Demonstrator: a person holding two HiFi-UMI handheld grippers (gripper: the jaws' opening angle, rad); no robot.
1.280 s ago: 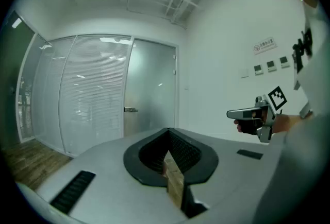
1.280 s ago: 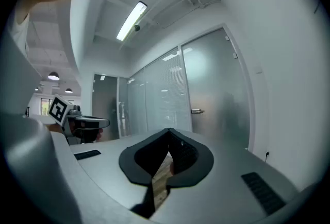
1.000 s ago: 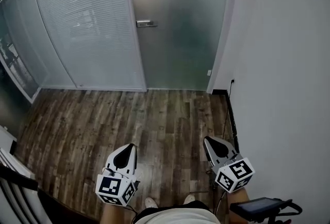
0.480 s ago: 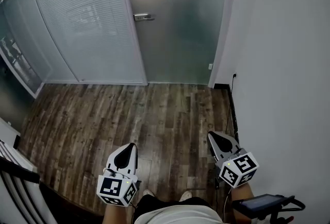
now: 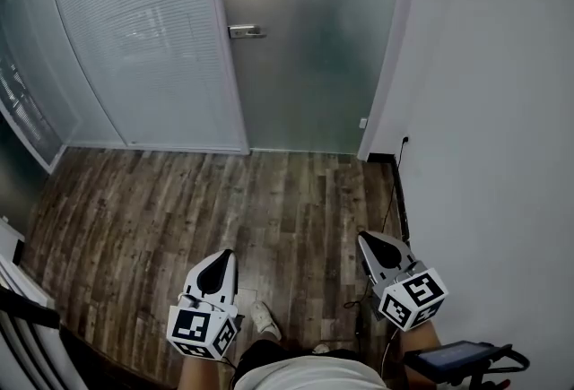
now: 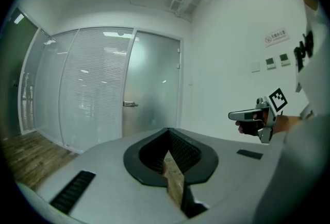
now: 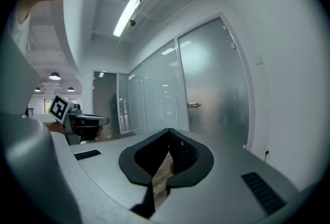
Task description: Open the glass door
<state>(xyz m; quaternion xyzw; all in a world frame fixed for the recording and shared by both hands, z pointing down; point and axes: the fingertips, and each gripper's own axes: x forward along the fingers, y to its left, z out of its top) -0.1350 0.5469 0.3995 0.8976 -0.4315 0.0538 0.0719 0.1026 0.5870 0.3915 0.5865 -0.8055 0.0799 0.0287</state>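
Observation:
The frosted glass door (image 5: pixel 309 39) stands closed at the far end of the floor, its metal lever handle (image 5: pixel 246 31) on its left edge. Both grippers are held low and level, well short of the door. My left gripper (image 5: pixel 219 259) is shut and holds nothing, and my right gripper (image 5: pixel 367 242) is likewise shut and empty. In the left gripper view the door (image 6: pixel 154 89) and handle (image 6: pixel 129 104) lie ahead beyond the left gripper (image 6: pixel 168 130). The right gripper view shows its gripper (image 7: pixel 169 131) aimed toward the door (image 7: pixel 219 84) and handle (image 7: pixel 193 105).
A glass partition with blinds (image 5: pixel 143 47) curves away left of the door. A white wall (image 5: pixel 502 110) runs close along the right, with a socket and cable (image 5: pixel 401 144) at its foot. Dark wood floor (image 5: pixel 179 200) lies between me and the door. A shoe (image 5: pixel 263 318) shows below.
The person has stepped toward the door, with one shoe now further forward. Both grippers have kept their places in the view and stay shut.

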